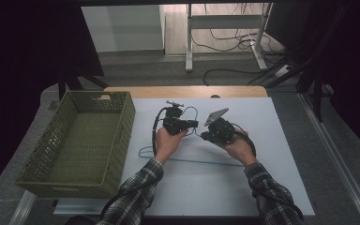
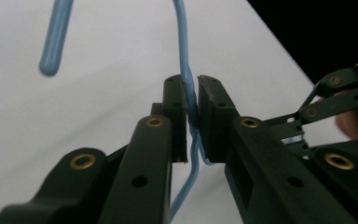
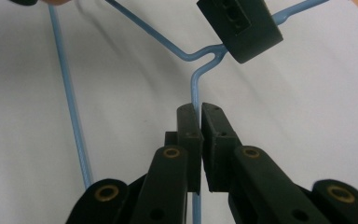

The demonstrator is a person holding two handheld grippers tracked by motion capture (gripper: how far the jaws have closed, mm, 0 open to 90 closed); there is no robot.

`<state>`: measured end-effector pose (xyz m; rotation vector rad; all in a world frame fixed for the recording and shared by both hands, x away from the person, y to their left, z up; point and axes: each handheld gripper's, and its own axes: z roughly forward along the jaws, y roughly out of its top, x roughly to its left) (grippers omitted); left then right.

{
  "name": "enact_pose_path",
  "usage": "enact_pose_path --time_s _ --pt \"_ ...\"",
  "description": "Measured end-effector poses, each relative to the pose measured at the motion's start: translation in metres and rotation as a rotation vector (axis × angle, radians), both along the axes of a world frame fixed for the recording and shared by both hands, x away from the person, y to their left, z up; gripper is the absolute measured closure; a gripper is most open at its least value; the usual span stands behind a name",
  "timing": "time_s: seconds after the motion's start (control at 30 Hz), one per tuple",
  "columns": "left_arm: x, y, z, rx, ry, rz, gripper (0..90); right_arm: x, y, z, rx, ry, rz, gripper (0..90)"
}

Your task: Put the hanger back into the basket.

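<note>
A thin blue wire hanger (image 1: 192, 161) lies on the white table top (image 1: 281, 154), its hook pointing away from me. My left gripper (image 1: 193, 124) is shut on the hanger's neck, just below the hook. In the left gripper view the wire (image 2: 182, 42) runs up between the closed jaws of that gripper (image 2: 192, 81), and the hook's tip (image 2: 51, 56) hangs at upper left. My right gripper (image 1: 206, 136) is shut on the hanger's sloping arm, close beside the neck. The right gripper view shows the wire (image 3: 196, 86) pinched in that gripper (image 3: 196, 109), with the left gripper's jaw (image 3: 240, 28) clamped beyond.
An olive-green woven basket (image 1: 122, 136) stands empty at the table's left side. Beyond the table's wooden far edge (image 1: 187, 90) are a desk frame (image 1: 225, 21) and cables on the floor. Checked sleeves come in from the bottom.
</note>
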<state>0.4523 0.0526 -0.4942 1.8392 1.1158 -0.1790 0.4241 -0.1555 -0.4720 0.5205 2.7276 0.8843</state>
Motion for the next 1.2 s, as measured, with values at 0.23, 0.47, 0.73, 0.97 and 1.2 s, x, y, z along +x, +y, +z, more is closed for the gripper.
enact_pose_path --time_s 0.23,0.47,0.73,0.97,1.2 --pt "-0.013 0.001 0.008 -0.056 -0.037 0.01 86.0 -0.005 -0.006 0.016 0.084 0.035 -0.074 71.6" --pt "-0.031 0.003 0.016 -0.124 -0.09 0.016 86.0 -0.013 -0.004 0.031 0.083 0.114 -0.102 65.6" --pt "-0.052 0.0 0.031 -0.101 -0.143 -0.037 85.9 -0.017 0.005 0.029 0.032 0.156 -0.075 79.9" --pt "-0.065 0.008 0.047 -0.078 -0.178 -0.108 71.4 -0.03 0.007 0.036 0.036 0.163 -0.024 86.7" --pt "-0.087 0.03 0.073 0.044 -0.267 -0.181 48.8 -0.04 -0.001 0.048 0.054 0.14 -0.007 86.8"
